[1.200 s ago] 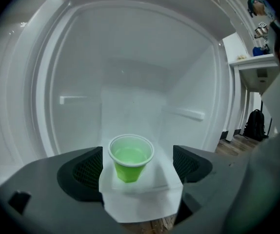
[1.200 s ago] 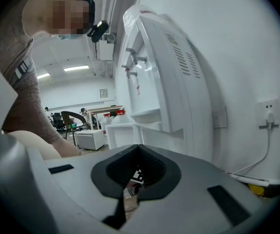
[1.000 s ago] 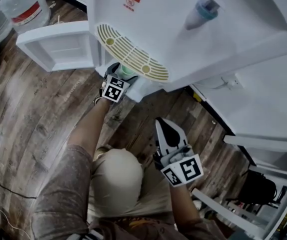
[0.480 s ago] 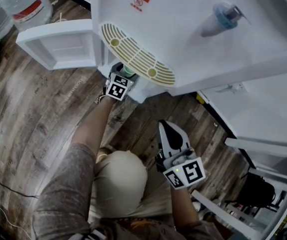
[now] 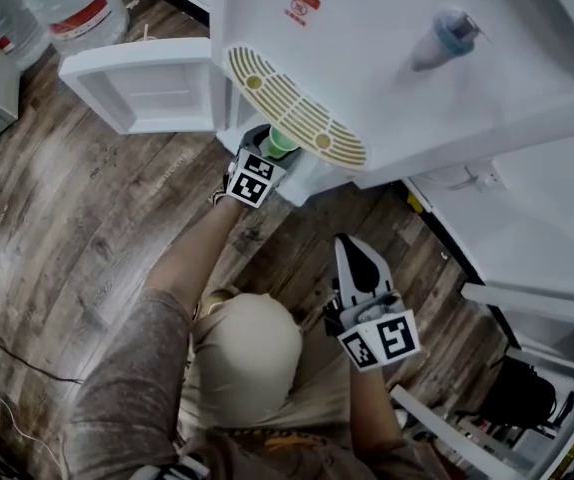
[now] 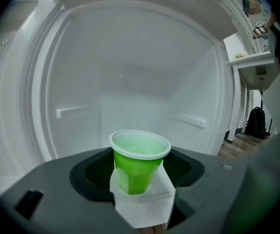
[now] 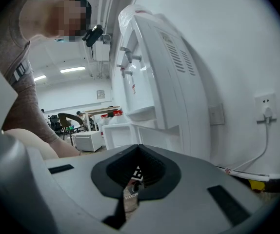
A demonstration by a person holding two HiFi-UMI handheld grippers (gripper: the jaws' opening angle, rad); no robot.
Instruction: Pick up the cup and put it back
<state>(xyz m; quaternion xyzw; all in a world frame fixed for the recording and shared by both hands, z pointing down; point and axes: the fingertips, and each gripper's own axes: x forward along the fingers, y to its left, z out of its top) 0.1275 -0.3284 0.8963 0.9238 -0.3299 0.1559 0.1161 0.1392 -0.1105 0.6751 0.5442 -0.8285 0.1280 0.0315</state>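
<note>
A green plastic cup (image 6: 139,165) with a white rim stands upright inside the white lower compartment of the water dispenser (image 5: 387,58). In the head view the cup (image 5: 282,143) peeks out just under the drip grille (image 5: 297,118). My left gripper (image 5: 273,154) reaches into that compartment. Its grey jaws flank the cup (image 6: 140,191) and are closing, with the cup between them and a little room on each side. My right gripper (image 5: 351,250) hangs lower, over the floor beside the person's knee, jaws together and empty (image 7: 129,191).
The compartment's white door (image 5: 147,83) hangs open to the left. Large water bottles (image 5: 77,8) stand at the far left on the wood floor (image 5: 67,228). A blue tap (image 5: 447,33) juts from the dispenser. A wall socket (image 7: 266,104) with a cable is on the right.
The head camera has shifted, so the dispenser sits further right and lower in view. My left gripper stays at the cup; the right gripper has hardly moved.
</note>
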